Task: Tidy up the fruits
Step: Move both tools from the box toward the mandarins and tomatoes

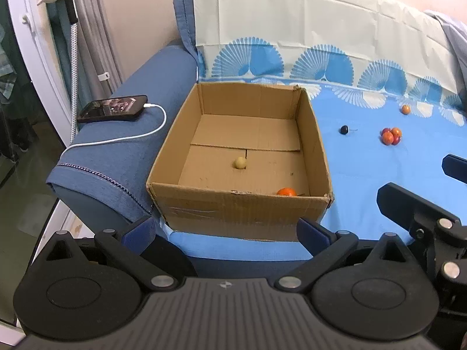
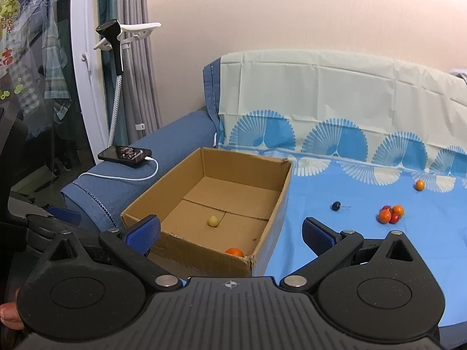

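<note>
Both the left gripper and right gripper hang wide and empty, short of the open brown cardboard box, which holds a pale yellow round fruit and an orange one. The cluster of small red and orange fruits, possibly joined, lies well apart on the blue cloth; the right gripper is best placed to close low around one fruit.
</note>
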Tool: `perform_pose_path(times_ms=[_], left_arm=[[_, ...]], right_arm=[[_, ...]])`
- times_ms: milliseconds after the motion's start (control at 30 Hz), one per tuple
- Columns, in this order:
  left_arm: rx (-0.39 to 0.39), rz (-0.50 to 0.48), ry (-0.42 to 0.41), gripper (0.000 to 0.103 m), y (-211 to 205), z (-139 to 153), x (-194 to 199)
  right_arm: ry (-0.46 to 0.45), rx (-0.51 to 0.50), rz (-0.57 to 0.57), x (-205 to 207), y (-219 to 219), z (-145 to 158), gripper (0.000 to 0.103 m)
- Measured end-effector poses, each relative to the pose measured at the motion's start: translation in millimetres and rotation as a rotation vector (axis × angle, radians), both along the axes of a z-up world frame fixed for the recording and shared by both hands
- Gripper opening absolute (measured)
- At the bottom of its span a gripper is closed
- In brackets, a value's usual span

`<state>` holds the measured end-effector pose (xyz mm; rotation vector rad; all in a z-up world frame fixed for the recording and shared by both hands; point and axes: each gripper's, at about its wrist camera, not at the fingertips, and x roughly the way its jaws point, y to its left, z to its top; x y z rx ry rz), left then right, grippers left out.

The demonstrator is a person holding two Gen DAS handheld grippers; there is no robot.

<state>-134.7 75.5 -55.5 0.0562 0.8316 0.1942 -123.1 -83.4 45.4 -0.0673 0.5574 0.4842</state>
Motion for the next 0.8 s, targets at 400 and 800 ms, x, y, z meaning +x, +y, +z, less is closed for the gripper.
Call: perform_pose_path(times_ms=[400,800], left_arm=[[0.035,-0.032,0.094,0.103,-10.4,-24.2,23.1],[0.055,-0.069,0.146,0.103,-26.6,-32.4,63.4]], right_arm=[[0.081,0.014,-0.030,21.3,-5.6,-24.1,0.102],[0.131,0.032,-0.122,53.9,-36.5,-42.2,0.102]])
